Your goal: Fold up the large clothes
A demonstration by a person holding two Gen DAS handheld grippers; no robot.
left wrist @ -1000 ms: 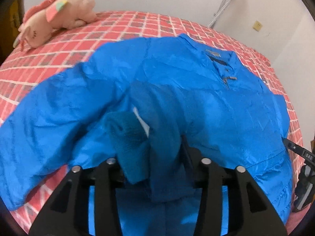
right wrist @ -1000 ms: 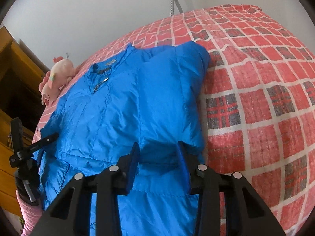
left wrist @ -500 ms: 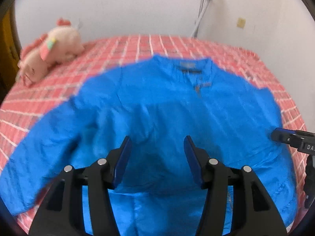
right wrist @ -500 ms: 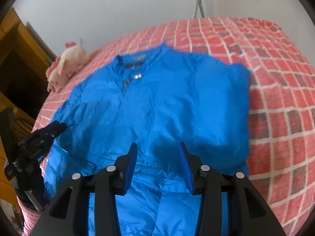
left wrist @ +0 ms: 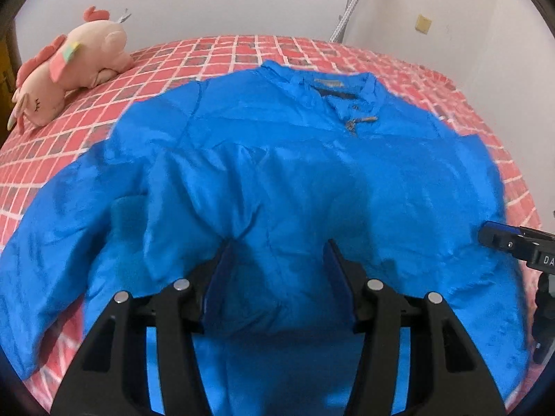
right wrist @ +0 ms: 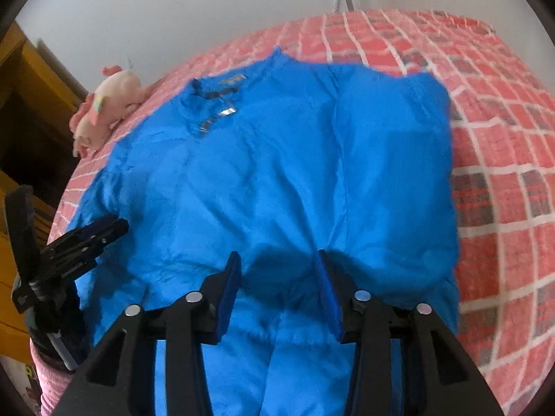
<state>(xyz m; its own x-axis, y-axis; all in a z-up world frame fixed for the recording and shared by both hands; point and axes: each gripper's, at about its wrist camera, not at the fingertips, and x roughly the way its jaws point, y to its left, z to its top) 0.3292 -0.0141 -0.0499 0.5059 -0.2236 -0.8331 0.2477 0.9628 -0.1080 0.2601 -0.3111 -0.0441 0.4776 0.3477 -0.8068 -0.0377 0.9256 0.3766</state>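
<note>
Right now both my grippers hang released over the blue jacket (left wrist: 312, 180), jaws spread with nothing between them: my left gripper (left wrist: 279, 246) and my right gripper (right wrist: 277, 258). The jacket lies flat on the red checked bedspread (left wrist: 242, 52), collar (left wrist: 333, 86) toward twelve o'clock, one sleeve (left wrist: 52, 242) trailing to eight o'clock. At ten o'clock a pink plush toy (left wrist: 69, 69) rests on the bedspread.

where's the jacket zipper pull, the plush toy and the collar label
zipper pull (left wrist: 351, 125), left wrist view, on the metal tab below the collar
plush toy (left wrist: 69, 69), left wrist view, on its pink body
collar label (left wrist: 329, 84), left wrist view, on the tag inside the neck
</note>
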